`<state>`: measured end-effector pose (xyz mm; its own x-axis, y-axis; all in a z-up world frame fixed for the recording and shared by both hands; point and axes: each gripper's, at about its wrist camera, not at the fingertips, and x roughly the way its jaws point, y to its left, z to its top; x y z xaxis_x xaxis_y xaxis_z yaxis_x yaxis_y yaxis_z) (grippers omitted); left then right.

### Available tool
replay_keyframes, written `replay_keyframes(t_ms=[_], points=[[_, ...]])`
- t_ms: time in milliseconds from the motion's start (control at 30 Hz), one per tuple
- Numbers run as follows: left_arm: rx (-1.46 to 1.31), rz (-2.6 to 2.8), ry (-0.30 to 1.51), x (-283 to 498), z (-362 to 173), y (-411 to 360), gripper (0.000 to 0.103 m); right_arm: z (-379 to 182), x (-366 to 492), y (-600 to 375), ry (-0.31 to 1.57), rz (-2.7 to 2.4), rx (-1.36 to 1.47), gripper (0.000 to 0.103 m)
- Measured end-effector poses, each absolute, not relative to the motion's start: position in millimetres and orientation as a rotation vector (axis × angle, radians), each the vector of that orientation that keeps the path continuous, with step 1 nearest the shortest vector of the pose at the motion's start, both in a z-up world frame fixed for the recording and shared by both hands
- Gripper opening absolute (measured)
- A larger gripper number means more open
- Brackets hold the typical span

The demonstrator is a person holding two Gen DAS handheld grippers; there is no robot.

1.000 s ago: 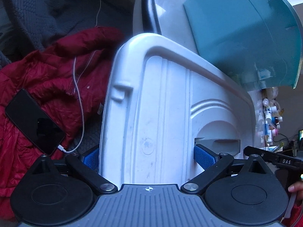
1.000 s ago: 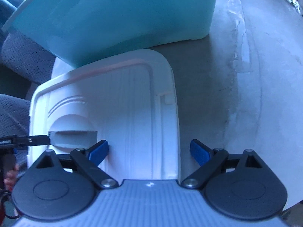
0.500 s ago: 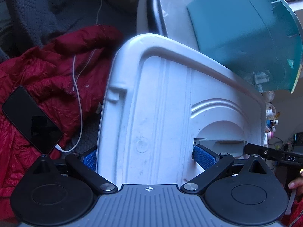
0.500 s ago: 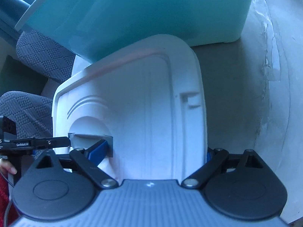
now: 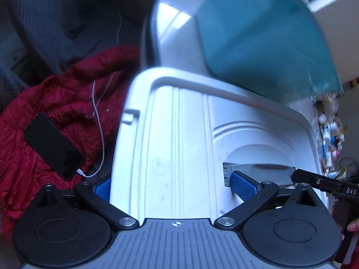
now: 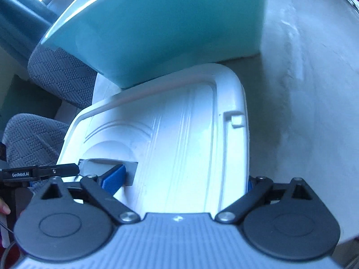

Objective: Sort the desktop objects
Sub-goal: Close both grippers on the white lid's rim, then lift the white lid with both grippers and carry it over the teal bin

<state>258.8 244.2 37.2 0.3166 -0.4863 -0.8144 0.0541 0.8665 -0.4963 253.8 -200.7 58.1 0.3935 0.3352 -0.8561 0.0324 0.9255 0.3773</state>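
A white plastic lid with a grey handle in a round recess fills the left wrist view. My left gripper is shut on it, one blue pad in the handle recess and the other at the lid's left edge. In the right wrist view the same lid sits in my right gripper, also shut on it: one pad is at the handle, the other is hidden behind the lid's right edge. Beyond the lid stands a teal bin.
A red jacket lies at the left with a black phone and white cable on it. Grey patterned chair fabric is at the left, pale tabletop at the right. Small clutter sits far right.
My right gripper has shut onto the lid's right edge; a second ago that pad stood apart from it. The lid has shifted towards the teal bin in both views.
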Motion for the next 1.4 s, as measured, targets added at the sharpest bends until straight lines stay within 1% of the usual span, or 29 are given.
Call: replay_keyframes(t_ms=[300, 533, 800, 1100, 1400], points=[[-0.352, -0.4, 1.205, 224.7, 56.6, 215.8, 0.103, 62.6, 206.3, -228.6, 1.116, 0.168, 0.416, 0.097], [-0.265, -0.382, 1.163, 187.1, 89.4, 182.4, 0.103, 64.6, 170.3, -265.2, 1.078, 0.186, 0.49, 0.097], [-0.255, -0.309, 1.086, 136.9, 129.5, 132.6, 0.103, 72.3, 154.9, -301.6, 1.027, 0.251, 0.483, 0.097], [-0.245, -0.219, 1.011, 73.7, 174.6, 76.5, 0.103, 94.1, 127.6, -351.1, 0.995, 0.344, 0.479, 0.097], [-0.253, -0.137, 0.946, 39.7, 220.6, 54.5, 0.103, 128.9, 118.4, -354.3, 0.963, 0.425, 0.454, 0.097]])
